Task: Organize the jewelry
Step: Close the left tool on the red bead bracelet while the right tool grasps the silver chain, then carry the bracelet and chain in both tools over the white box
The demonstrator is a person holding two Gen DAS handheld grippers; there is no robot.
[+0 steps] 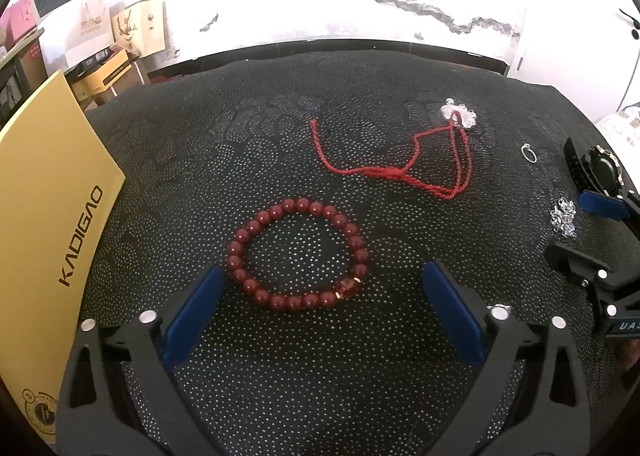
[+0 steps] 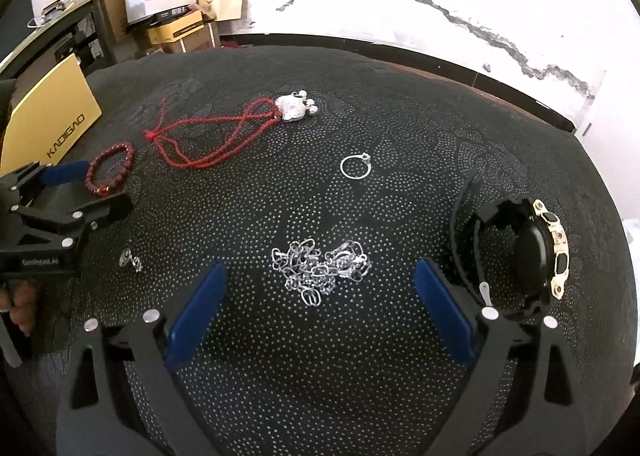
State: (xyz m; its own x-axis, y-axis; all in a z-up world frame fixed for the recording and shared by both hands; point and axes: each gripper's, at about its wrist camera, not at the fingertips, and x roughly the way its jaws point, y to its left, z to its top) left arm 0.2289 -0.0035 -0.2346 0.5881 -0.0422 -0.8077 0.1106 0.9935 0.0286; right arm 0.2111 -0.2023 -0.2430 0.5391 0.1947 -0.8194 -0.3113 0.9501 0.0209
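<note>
Lying between open jaws: bead bracelet point(image 1: 298, 254).

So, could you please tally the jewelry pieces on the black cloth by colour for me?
Red: 2, the bead bracelet and the cord necklace with its silver pendant.
Silver: 3, the ring, the tangled chain and the small piece.
Black and gold: 1, the watch.
Total: 6

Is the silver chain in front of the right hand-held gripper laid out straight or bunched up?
Bunched up. The silver chain lies in a tangled heap of loops on the black mat, between the open fingers, untouched.
</note>
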